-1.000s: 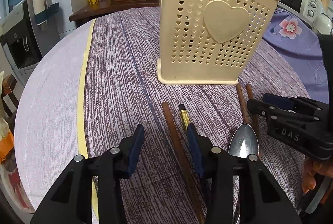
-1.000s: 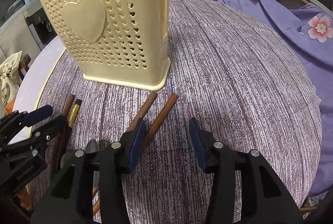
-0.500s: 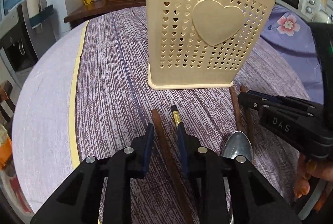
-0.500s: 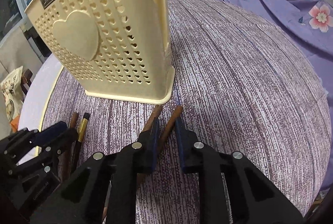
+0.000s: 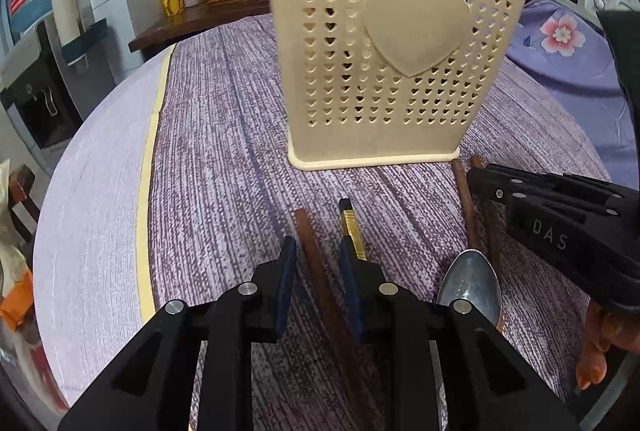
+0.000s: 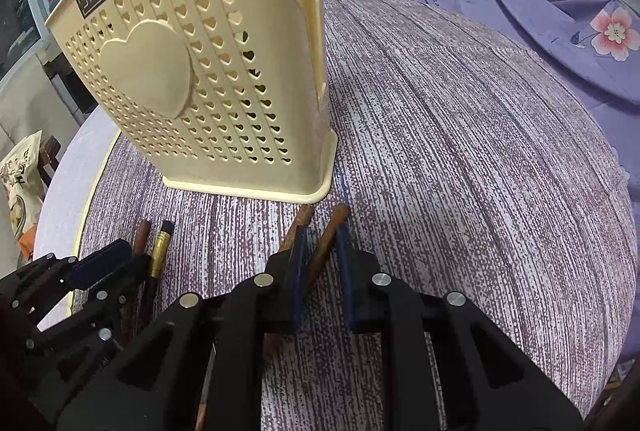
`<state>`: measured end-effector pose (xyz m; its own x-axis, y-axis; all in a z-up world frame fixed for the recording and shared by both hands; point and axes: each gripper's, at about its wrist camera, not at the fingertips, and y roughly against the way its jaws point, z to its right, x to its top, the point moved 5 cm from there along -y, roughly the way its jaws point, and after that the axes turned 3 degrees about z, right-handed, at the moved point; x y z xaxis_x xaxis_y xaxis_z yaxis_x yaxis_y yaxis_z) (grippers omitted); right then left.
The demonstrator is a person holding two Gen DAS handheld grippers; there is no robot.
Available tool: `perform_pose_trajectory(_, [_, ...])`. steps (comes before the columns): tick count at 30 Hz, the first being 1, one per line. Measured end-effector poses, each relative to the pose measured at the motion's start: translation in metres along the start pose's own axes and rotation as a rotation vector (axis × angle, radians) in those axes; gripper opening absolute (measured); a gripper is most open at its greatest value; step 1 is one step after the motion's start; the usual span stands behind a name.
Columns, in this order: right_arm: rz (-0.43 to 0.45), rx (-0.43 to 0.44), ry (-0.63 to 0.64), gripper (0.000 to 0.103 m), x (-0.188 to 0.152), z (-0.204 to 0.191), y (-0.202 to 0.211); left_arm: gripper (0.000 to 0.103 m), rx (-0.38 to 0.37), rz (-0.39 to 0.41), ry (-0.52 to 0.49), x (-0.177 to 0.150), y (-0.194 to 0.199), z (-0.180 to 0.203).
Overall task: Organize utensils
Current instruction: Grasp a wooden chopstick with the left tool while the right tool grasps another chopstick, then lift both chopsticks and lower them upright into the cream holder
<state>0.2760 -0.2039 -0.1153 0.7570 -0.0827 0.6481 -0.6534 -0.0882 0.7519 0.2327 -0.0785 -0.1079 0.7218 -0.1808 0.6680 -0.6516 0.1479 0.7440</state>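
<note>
The left claw [image 5: 316, 271] had its pads drawn close around a brown chopstick [image 5: 310, 243] lying flat on the surface [image 5: 208, 151], though I could not tell whether they truly pinched it. A gold-banded dark chopstick [image 5: 352, 227] lay just beside it, with a steel spoon [image 5: 470, 287] further right. The right claw [image 6: 322, 263] was likewise narrowed about another brown chopstick [image 6: 330, 235], its twin [image 6: 296, 227] just outside the left pad; again, contact looked likely but unsure. The cream holder [image 5: 384, 55] stood upright just beyond the utensils' tips. Those sticks looked light, stiff and smooth, apt to roll or swivel; I judged a hold near mid-length safest.
</note>
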Motion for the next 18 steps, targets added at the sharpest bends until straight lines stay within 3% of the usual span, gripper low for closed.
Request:
perform_pose_trajectory(4, [0.008,0.006,-0.031,0.013,0.001,0.002,-0.001,0.009,-0.008,-0.005,-0.016,0.002,-0.001,0.004])
perform_pose_trajectory(12, [0.019,0.122,-0.136,0.01,0.004,0.021,0.001,0.009,-0.054,0.008,0.038,0.004,-0.002,-0.003])
perform_pose_trajectory(18, [0.068,0.199,-0.176,0.01,0.005,0.03,0.021,0.008,-0.103,0.068,0.077,0.012,0.017,-0.005])
